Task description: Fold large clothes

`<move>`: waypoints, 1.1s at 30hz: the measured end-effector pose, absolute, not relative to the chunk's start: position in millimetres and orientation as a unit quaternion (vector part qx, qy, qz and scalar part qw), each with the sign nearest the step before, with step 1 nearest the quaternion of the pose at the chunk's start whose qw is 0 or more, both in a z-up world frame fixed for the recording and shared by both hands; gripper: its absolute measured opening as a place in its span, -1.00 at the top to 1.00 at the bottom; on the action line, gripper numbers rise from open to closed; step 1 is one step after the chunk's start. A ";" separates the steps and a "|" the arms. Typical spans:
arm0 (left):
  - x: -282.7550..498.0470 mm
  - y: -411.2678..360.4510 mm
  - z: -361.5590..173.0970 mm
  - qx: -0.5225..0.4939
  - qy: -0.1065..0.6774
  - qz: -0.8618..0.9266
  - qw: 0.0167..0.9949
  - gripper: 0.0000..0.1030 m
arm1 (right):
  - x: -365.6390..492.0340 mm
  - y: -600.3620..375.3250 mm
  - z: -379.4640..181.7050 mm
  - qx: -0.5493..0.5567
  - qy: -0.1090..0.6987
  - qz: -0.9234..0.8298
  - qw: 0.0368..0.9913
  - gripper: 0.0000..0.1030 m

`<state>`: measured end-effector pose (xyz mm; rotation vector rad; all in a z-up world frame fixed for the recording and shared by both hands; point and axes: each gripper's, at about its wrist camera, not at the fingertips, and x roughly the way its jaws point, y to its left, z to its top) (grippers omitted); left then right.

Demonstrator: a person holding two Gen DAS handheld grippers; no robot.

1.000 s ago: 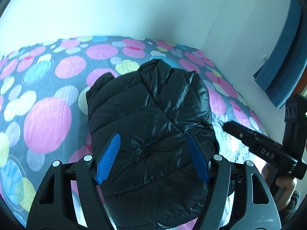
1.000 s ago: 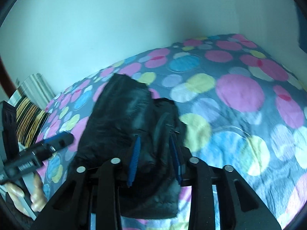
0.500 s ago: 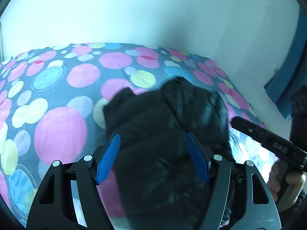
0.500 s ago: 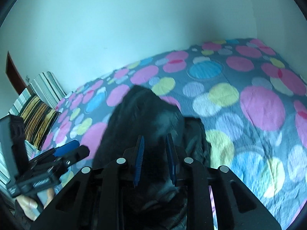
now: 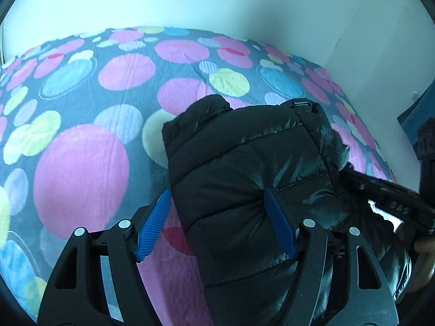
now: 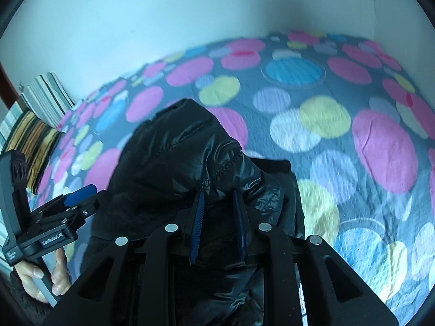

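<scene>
We see the black puffer jacket [image 5: 244, 168] bundled at centre frame on the spotted bedspread [image 5: 81, 168]. In the left wrist view, our left gripper [image 5: 217, 222] stands wide, its right blue pad dimpling the quilting at lower centre while the left pad sits at the jacket's edge; whether it truly grips we cannot tell. In the right wrist view, our right gripper [image 6: 218, 222] is closing, jaws narrow, jacket fabric [image 6: 185, 163] bunched between them at lower centre.

Folded jacket [image 5: 244, 179] lies on the bed [image 5: 81, 168], a wall [image 5: 217, 0] behind it, striped cushions [image 6: 35, 125] at the bed's left edge.
</scene>
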<state>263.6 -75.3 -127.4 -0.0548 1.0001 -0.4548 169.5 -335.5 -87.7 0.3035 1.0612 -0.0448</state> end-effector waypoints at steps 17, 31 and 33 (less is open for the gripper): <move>269.4 -116.0 -157.2 0.041 0.487 -0.207 0.848 -0.40 | 172.6 -367.2 -152.7 0.226 0.526 -0.017 0.820 0.64; 254.4 -106.5 -134.4 0.056 0.450 -0.199 0.869 -0.39 | 164.5 -364.4 -120.1 0.211 0.497 -0.002 0.842 0.56; 249.3 -97.7 -127.0 0.045 0.447 -0.195 0.872 -0.39 | 156.9 -362.2 -104.9 0.202 0.486 -0.009 0.850 0.54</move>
